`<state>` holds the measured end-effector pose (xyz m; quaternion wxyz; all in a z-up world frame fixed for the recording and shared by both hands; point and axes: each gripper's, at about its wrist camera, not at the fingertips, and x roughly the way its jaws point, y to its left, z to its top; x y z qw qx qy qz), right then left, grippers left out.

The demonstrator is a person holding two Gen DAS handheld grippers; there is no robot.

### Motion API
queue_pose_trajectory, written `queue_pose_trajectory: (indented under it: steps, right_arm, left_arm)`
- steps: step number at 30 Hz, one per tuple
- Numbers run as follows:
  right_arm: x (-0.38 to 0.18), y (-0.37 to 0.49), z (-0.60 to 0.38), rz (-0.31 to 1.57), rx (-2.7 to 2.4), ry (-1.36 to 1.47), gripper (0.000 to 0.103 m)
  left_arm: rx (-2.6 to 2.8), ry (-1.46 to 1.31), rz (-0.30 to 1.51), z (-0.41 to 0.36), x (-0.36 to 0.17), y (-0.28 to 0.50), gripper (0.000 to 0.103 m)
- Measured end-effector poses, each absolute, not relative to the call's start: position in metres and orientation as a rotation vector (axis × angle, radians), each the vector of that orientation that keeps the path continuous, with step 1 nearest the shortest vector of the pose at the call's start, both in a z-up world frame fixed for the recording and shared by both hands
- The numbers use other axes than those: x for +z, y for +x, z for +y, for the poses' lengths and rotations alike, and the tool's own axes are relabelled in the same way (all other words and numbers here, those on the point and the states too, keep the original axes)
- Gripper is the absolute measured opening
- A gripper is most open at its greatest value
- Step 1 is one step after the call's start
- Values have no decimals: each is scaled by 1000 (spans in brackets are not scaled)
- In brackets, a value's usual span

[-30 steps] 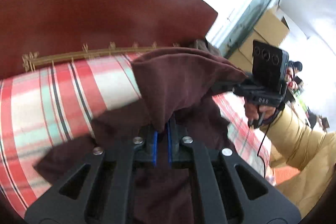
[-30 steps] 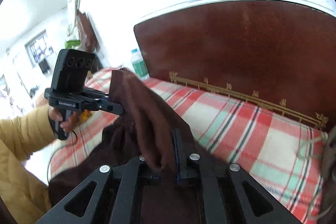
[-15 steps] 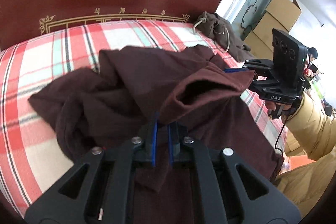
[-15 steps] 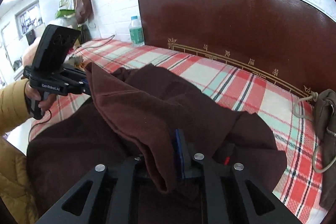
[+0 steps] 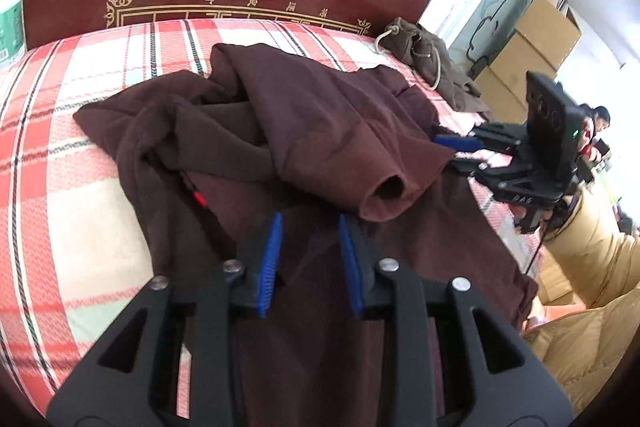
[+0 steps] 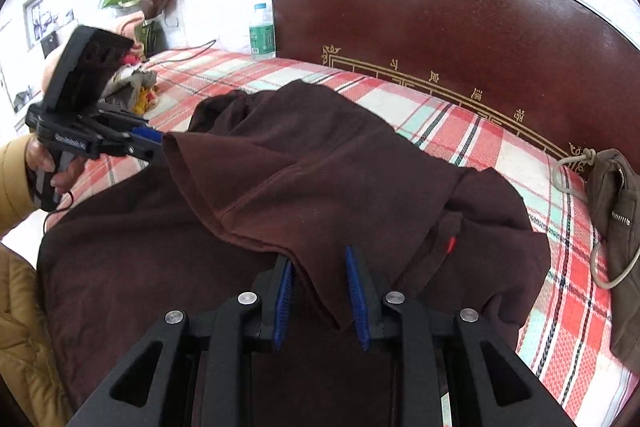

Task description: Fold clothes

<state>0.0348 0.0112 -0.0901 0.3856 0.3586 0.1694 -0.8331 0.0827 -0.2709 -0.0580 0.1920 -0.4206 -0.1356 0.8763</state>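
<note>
A: Start at the fingers. What are they doing?

B: Both pairs are opening. The left gripper [image 5: 308, 261] had its blue pads pinched together on the cloth a second ago; now they stand apart, with nothing pressed between them and the sleeve cuff [image 5: 386, 193] lying just beyond the right-hand pad. The right gripper [image 6: 320, 301] is spreading too. A fold of the cloth hangs down between its pads, against the left one, but it is not clamped.

A: So the garment has been let go?

B: Yes. The maroon sweatshirt [image 6: 320, 163], which was held up off the bed a second ago, now lies on the plaid bedsheet [image 5: 80, 131], its body spread near the person and the raised part laid back over it towards the headboard [image 6: 480, 27].

A: What does that mean for the fold?

B: I'd judge one fold is set down, roughly. The far left portion is bunched, so it likely needs smoothing before the next fold.

A: Anything else nearby?

B: A brown drawstring garment [image 6: 616, 211] lies at the sheet's right edge, clear of the sweatshirt, and a water bottle [image 6: 262, 31] stands beside the headboard's left end.
</note>
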Motion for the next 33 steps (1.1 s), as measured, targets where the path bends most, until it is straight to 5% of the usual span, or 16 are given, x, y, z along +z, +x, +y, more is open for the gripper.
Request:
queue_pose_trajectory:
  steps: [2, 10, 17, 23, 33]
  right_arm:
    - [-92, 38, 10, 453, -2117, 923, 26]
    - [-90, 55, 7, 503, -2062, 951, 33]
    - [-60, 66, 18, 295, -2015, 861, 42]
    - [-78, 36, 4, 134, -2035, 937, 44]
    - [-113, 35, -6, 152, -1988, 1129, 45]
  left_arm:
    - [2472, -1158, -402, -273, -56, 88, 50]
    - [2531, -1051, -415, -269, -34, 115, 50]
    - [2511, -923, -282, -229, -8, 102, 55]
    - [2490, -1071, -257, -217, -45, 62, 55]
    - [2520, -1233, -314, -242, -78, 72, 55]
